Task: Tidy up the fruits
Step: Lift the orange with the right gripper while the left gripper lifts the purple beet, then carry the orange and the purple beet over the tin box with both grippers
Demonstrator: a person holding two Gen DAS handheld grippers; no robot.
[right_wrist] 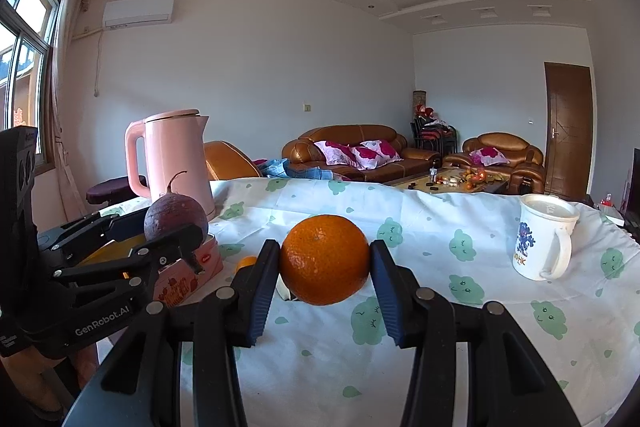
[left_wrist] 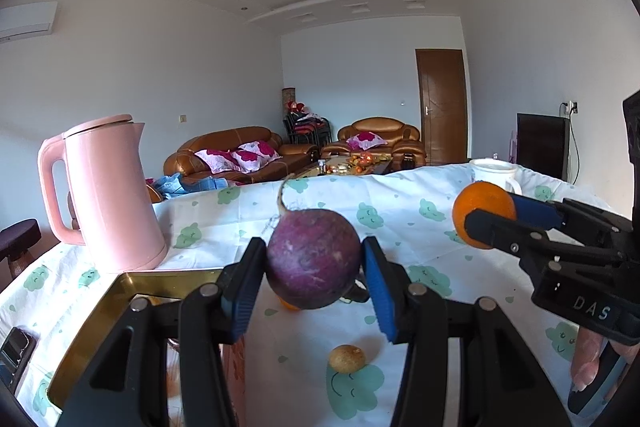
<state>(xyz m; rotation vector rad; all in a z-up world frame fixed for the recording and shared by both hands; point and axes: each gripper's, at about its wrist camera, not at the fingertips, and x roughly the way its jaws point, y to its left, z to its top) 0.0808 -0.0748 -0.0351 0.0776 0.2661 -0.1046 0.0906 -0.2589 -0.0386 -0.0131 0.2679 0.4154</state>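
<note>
My left gripper (left_wrist: 314,267) is clamped on a purple root vegetable (left_wrist: 314,259), blue pads pressed to both its sides, holding it clear above the table (left_wrist: 400,219) near the left edge. My right gripper (right_wrist: 325,269) is clamped on an orange (right_wrist: 324,259), likewise lifted off the cloth, toward the table's right side. A gold-rimmed tin (left_wrist: 120,291) sits at the left edge, just beside the pink kettle (left_wrist: 108,195) at the far left corner. A small yellowish fruit (left_wrist: 347,359) lies on the cloth below my left gripper. A white mug (right_wrist: 544,239) stands near the far right edge.
</note>
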